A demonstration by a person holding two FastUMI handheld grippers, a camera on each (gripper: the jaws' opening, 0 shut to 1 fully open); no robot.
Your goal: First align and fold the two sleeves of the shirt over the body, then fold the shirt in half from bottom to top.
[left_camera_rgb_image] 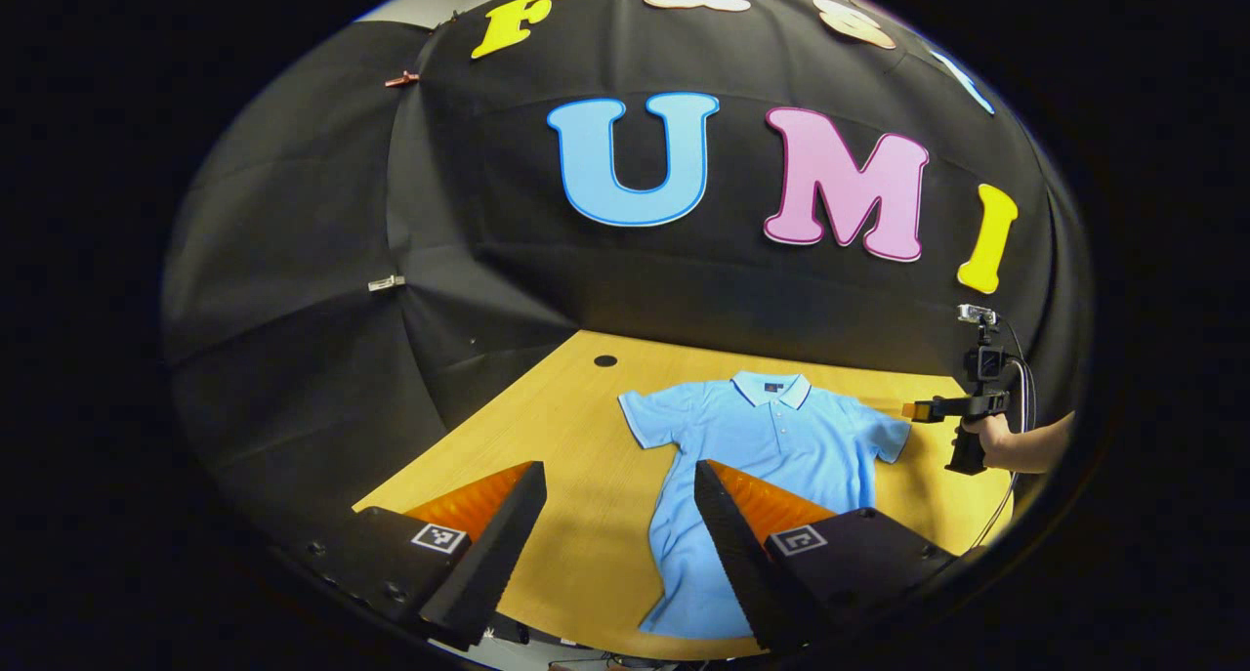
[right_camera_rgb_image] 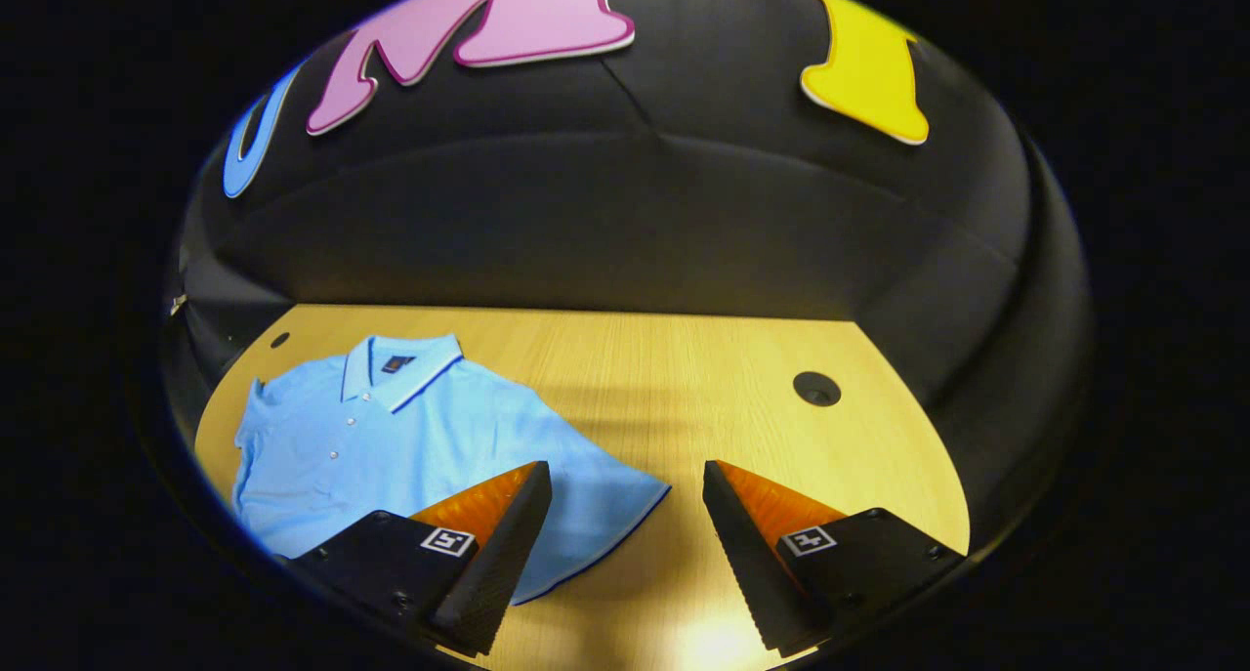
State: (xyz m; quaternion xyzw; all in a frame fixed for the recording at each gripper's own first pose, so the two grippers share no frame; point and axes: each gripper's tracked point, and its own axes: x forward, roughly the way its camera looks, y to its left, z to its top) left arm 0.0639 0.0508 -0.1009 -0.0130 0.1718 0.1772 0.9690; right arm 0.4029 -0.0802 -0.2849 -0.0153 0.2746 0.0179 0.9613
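Note:
A light blue polo shirt (left_camera_rgb_image: 771, 437) lies flat on the wooden table (left_camera_rgb_image: 586, 427), collar toward the back wall and both short sleeves spread out. My left gripper (left_camera_rgb_image: 618, 481) hovers open above the shirt's lower left side, with nothing between its fingers. In the left gripper view the right gripper (left_camera_rgb_image: 923, 410) is held by a hand just beyond the shirt's right sleeve. In the right gripper view the same shirt (right_camera_rgb_image: 391, 437) lies at the left, and my right gripper (right_camera_rgb_image: 625, 481) stands open over the sleeve's edge (right_camera_rgb_image: 625, 495), holding nothing.
Round cable holes sit in the tabletop at the back left (left_camera_rgb_image: 605, 360) and at the right (right_camera_rgb_image: 816, 388). Black cloth walls close the table in at the back and sides. Bare wood stretches right of the shirt (right_camera_rgb_image: 762, 358).

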